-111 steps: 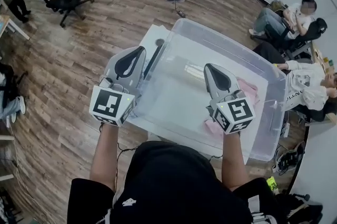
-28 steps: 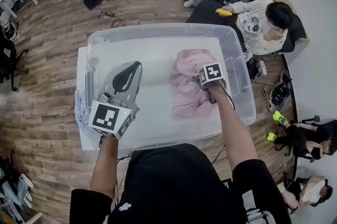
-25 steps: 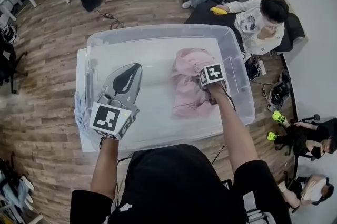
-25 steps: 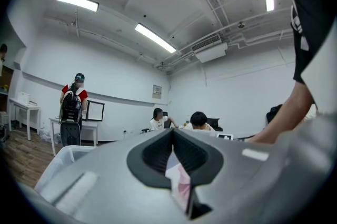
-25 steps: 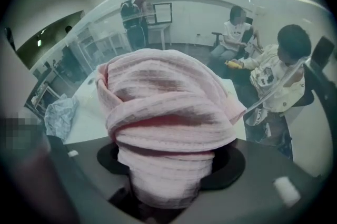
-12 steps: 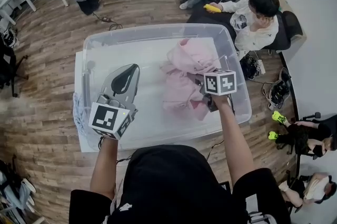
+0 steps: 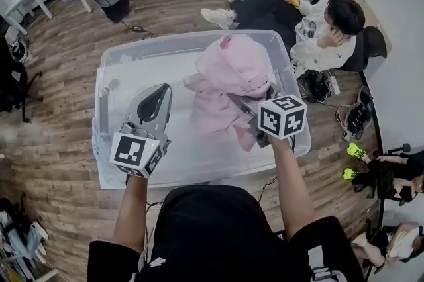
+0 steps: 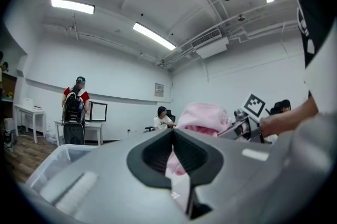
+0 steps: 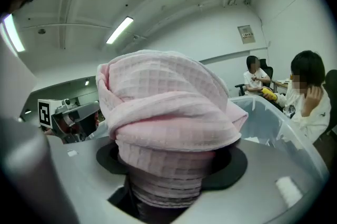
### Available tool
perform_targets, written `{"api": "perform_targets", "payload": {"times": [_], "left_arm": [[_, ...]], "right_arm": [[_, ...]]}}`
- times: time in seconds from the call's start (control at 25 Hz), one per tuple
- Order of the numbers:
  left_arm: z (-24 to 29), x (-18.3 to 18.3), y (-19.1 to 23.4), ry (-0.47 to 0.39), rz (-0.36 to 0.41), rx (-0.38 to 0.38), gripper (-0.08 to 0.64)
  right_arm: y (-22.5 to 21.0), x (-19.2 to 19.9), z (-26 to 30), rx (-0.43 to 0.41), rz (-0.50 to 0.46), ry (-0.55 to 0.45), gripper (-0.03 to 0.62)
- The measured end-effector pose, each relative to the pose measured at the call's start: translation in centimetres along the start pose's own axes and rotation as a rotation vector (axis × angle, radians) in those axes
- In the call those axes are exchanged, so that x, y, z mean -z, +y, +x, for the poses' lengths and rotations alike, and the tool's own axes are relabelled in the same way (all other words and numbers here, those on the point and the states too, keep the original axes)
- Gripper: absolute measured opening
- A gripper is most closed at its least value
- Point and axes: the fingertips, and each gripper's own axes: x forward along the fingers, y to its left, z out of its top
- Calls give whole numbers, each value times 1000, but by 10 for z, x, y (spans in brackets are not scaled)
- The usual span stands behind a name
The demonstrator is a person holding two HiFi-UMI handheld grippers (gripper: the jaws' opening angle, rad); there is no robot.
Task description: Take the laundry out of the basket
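Above the right half of the basket [image 7: 106,69], the right gripper [image 7: 255,112] had hoisted the pink laundry [image 7: 232,69] off the bottom, where it lay a second before; its jaws clamped a thick fold, the bundle topping the rim, its tail trailing inside; the left gripper [image 7: 158,92], jaws closed on nothing, hovered over the left half; only carrying the bundle clear seemed left.

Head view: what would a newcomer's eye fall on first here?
The bunched pink cloth stands out first, clamped in the right hand-held gripper and held up over the clear plastic bin at the centre. Next comes the left hand-held gripper, shut and empty, over the bin's left side.
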Motion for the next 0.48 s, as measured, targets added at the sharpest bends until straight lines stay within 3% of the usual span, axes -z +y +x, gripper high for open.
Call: {"api": "perform_targets", "payload": {"times": [0.24, 0.48], "left_arm": [[4, -6, -18, 6, 24, -44, 9], [1, -9, -38, 7, 34, -118, 9]], "right_arm": [[12, -24, -16, -73, -48, -109, 353], [13, -29, -31, -151, -79, -142, 353]]}}
